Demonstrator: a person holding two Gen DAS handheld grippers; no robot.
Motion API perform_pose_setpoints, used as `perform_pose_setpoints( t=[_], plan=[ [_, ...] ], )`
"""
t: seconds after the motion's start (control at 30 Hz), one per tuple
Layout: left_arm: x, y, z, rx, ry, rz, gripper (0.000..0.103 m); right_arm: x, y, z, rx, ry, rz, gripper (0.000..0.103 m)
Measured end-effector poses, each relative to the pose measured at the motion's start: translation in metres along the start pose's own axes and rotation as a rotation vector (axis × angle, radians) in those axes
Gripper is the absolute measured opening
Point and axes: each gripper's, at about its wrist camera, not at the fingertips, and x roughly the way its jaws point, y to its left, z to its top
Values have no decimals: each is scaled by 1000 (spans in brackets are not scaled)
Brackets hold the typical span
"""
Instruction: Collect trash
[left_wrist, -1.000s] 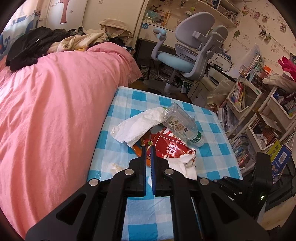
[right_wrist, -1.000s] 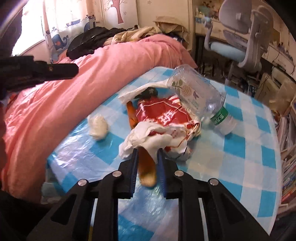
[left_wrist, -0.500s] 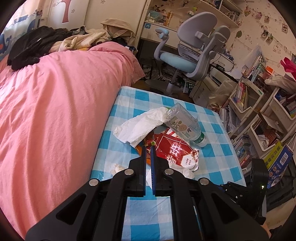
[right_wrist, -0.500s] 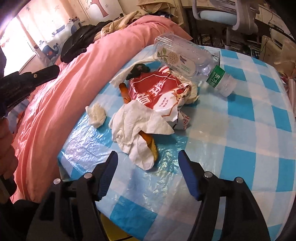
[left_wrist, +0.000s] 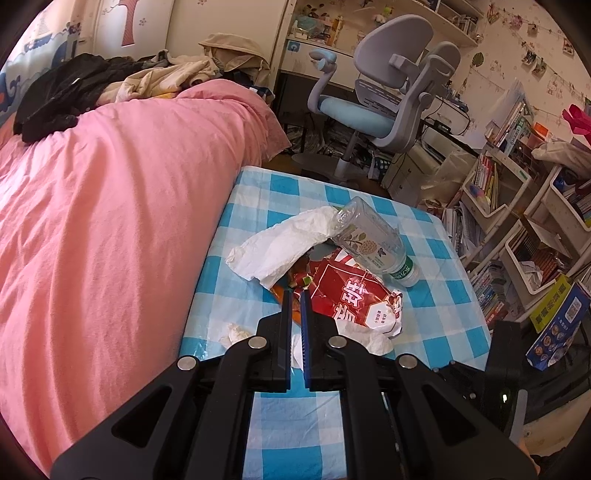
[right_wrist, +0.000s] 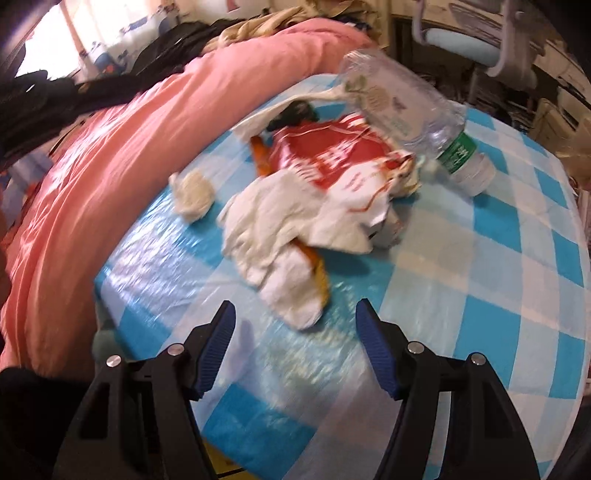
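Both grippers hover over our worktop (left_wrist: 436, 295): the left gripper (left_wrist: 295, 295) is closed and empty, while the right gripper (right_wrist: 295, 314) has just spread wide, lined up with the tissue (right_wrist: 280, 236) at twelve o'clock.

red snack bag (right_wrist: 332, 155) lies crumpled among white tissues (right_wrist: 273, 229), clear bottle (right_wrist: 402, 107) on its side against it.

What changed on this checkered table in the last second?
The right claw has opened, letting go of the orange peel-like scrap under the white tissue, and drawn back. The left claw stayed shut; bottle and red wrapper kept their places.
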Motion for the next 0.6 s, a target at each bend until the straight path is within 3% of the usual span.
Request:
perform_pose_setpoints(
  t=[0.33, 0.47, 0.6],
  plan=[
    [-6, 18, 5, -39, -23, 11, 3, -6, 18, 12, -55, -121, -8, 66],
    [-12, 39, 9, -100, -39, 22, 3, -20, 44, 18, -118, -207, 85, 66],
    [-16, 55, 10, -138, -45, 29, 3, -7, 80, 27, -213, -189, 109, 66]
  ],
)
